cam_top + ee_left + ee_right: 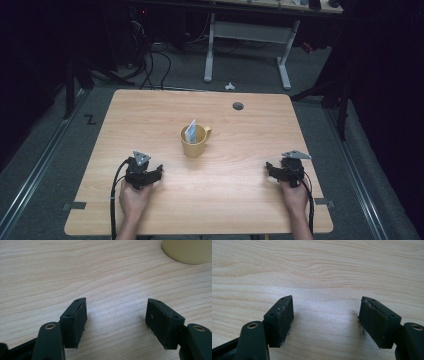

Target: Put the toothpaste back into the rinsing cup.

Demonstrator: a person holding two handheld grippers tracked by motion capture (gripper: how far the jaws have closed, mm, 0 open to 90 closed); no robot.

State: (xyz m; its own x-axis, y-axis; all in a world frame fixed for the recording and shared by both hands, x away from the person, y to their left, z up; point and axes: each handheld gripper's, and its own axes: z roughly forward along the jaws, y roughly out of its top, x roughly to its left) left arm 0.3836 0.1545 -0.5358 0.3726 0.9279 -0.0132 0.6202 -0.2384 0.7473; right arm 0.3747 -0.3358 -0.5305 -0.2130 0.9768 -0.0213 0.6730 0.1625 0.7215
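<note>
A pale wood-grain bench (pixel 225 200) with rounded corners fills the middle of the high view, its smooth laminate marked by a small dark round hole (pixel 238 106) toward the upper right of its top. Around it lies grey carpeted floor (pixel 45 165), and a white-legged desk frame (pixel 250 45) stands across the top of the frame. Two forearms enter from the bottom edge, each hand wrapped around a black gripper resting low on the bench: the left gripper (pixel 150 172) at lower left, the right gripper (pixel 275 170) at lower right, well apart, each topped by a grey three-cornered plate. In the left gripper view its jaws stand spread wide over bare wood, their flat rectangular pads (pixel 80 317) matte and dark; the right gripper view shows the same wide gap, with scuffed, pale-flecked pads (pixel 284 315). A mustard-yellow mug (pixel 194 141), glossy and cylindrical with its handle at the right, stands upright at the centre of the bench between and beyond the grippers, holding a small white-and-blue packet (pixel 190 131) that leans against its rim.
</note>
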